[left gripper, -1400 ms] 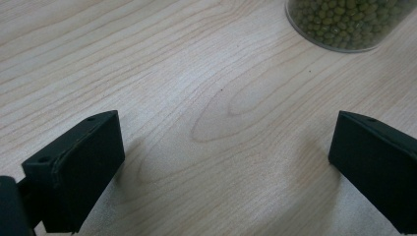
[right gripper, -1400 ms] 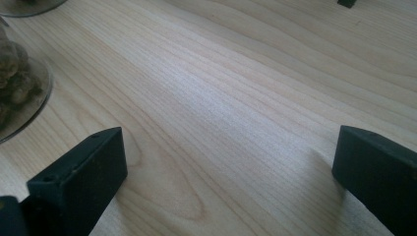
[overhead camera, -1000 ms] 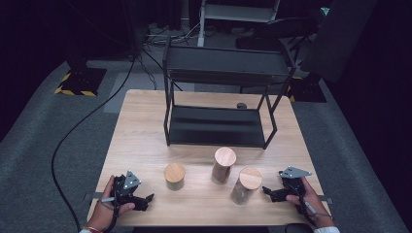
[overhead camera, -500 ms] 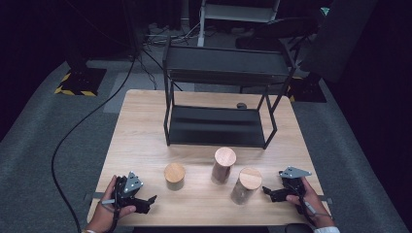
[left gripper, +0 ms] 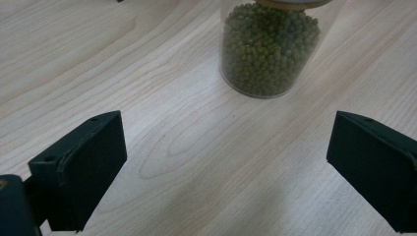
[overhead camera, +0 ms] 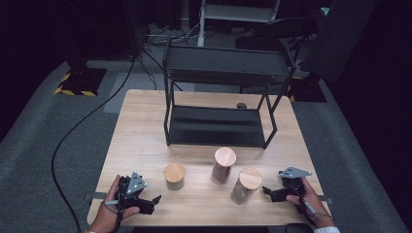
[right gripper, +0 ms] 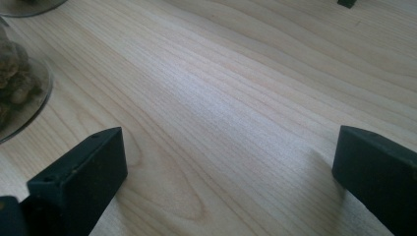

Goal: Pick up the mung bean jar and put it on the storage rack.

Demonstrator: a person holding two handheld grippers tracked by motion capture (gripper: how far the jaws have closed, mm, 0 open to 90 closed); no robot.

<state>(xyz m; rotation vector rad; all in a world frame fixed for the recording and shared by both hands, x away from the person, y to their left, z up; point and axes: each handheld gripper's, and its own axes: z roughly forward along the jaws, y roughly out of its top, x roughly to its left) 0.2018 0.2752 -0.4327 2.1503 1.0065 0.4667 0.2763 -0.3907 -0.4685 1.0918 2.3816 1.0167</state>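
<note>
Left tongs [left gripper: 223, 172] gape before the bean jar [left gripper: 268, 49]; right tongs [right gripper: 228, 179] gape over bare table [right gripper: 236, 98].

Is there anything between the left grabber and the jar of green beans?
No, just bare wooden table. In the left gripper view, the left gripper stands open, and the jar of green beans stands beyond it.

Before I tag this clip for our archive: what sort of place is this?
Probably a lab or studio set up for recording: a wooden table with a black shelf rack and lidded jars, dark surroundings, floor cables and hazard tape.
</note>
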